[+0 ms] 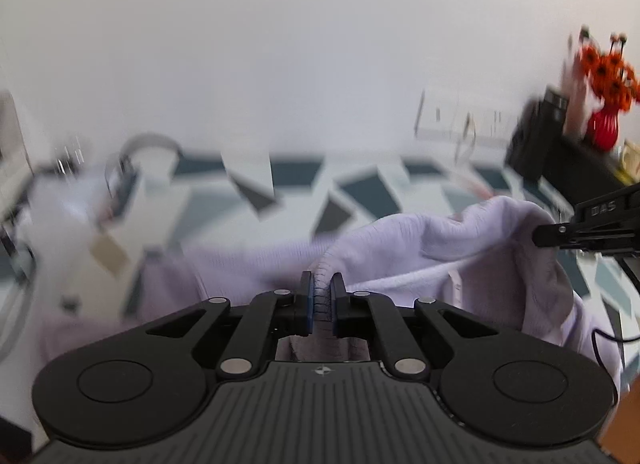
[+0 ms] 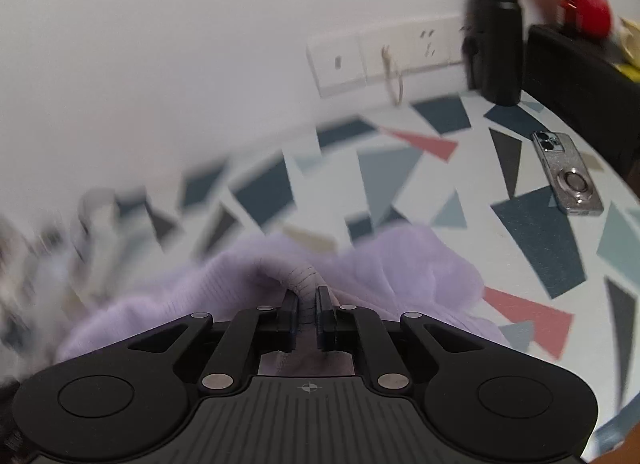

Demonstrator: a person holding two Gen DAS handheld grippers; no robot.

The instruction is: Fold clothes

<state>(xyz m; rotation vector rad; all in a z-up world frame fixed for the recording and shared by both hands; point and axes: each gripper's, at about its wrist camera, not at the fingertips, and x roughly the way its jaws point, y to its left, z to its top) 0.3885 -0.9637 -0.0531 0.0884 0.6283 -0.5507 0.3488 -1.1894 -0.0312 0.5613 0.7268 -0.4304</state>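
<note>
While both grippers are clamped on cloth, you hold the garment (image 1: 400, 248) raised off the table, so the entry starts nearest you.

Left gripper (image 1: 322, 300): jaws pressed together on a ribbed lilac hem, pinched between the blue pads.

Right gripper (image 2: 307, 310): jaws likewise closed on a ribbed edge of the same garment; from the left wrist view it reaches in from the right, gripping a far corner of the cloth.

Garment: lilac knit, bunched and sagging between your two grips, the rest trailing on the patterned tablecloth (image 2: 400, 168). Judged state of the task: no fold is made yet; you seem to be at the lift-and-spread stage, with flattening and every fold left to do.

Mid-table, right: a phone (image 2: 568, 176) lying back up, well apart from the cloth.

Far right: a black flask (image 2: 496, 36), a red vase (image 1: 604, 126) with orange flowers.

Far wall: white sockets (image 2: 384, 52).

Writing: letters on the right gripper's body read roughly "DAS"; nothing else is legible.
</note>
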